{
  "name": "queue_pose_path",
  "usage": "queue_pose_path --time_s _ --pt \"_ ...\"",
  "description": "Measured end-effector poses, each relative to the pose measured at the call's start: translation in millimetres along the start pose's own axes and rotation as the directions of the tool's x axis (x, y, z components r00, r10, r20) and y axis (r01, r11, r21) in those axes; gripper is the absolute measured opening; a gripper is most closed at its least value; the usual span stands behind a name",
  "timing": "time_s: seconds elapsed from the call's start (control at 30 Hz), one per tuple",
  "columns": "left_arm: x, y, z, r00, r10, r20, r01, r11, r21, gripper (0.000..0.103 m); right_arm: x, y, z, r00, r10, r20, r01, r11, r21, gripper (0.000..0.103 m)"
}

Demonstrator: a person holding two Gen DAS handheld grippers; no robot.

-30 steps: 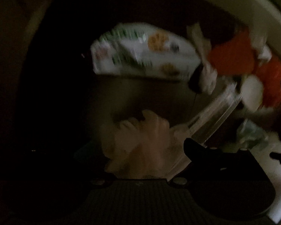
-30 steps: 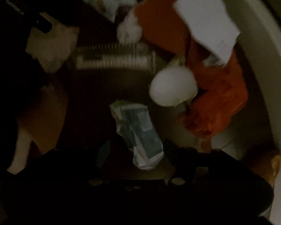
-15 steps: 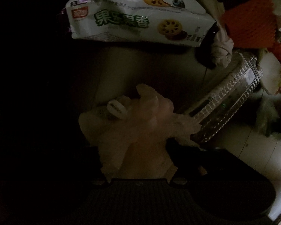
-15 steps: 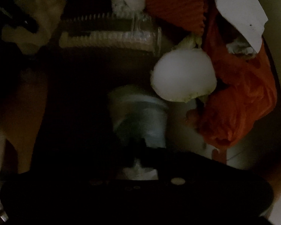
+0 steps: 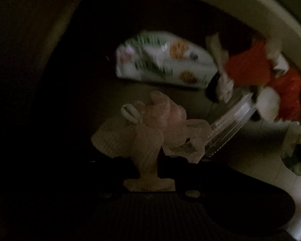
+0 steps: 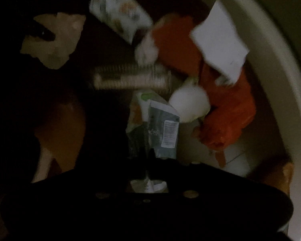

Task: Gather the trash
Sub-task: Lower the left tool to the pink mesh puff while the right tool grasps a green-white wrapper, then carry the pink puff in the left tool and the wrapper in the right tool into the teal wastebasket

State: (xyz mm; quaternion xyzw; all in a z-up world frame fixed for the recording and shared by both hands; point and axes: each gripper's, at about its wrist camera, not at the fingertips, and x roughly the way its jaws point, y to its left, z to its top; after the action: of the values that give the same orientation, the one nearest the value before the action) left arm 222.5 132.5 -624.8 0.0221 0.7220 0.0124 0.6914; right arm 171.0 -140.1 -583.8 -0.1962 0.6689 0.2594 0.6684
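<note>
Both views look down into a dark round bin with a pale rim. My left gripper is shut on a pale pink foam net and holds it above the trash. My right gripper is shut on a grey-green crumpled wrapper that hangs over the bin. In the bin lie a white snack bag with green print, orange netting, a clear ribbed plastic container, a white ball-like wad and a white paper.
The left gripper with its pink net shows at the upper left of the right wrist view. Pale floor shows past the bin's rim at the lower right. The bin's left inside is too dark to read.
Both grippers dipped deep into the bin half a second ago and have since risen back, each still holding its piece of trash. Trash in the bin looks smaller again.
</note>
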Motion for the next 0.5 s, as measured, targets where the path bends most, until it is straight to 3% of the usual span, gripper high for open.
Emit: queue_pose_path --time_s 0.13,0.23,0.37,0.5 --pt "-66 9 9 0.993 0.034 0.116 -0.033 0.999 -0.007 0.013 -50 8 14 0.994 -0.012 0.107 0.007 0.999 0.040 0.000" --pt "-119 11 14 0.972 0.058 0.227 -0.062 0.998 0.008 0.013 -104 11 22 0.979 -0.039 0.200 0.031 0.999 0.040 0.000" --pt "-189 9 14 0.921 0.080 0.381 -0.090 0.996 0.009 0.012 -171 18 27 0.949 -0.058 0.311 0.044 0.998 0.052 0.000" --pt "-265 9 4 0.838 0.109 0.535 -0.124 0.992 -0.007 0.013 -243 33 32 0.901 -0.068 0.428 0.063 0.998 0.026 0.000"
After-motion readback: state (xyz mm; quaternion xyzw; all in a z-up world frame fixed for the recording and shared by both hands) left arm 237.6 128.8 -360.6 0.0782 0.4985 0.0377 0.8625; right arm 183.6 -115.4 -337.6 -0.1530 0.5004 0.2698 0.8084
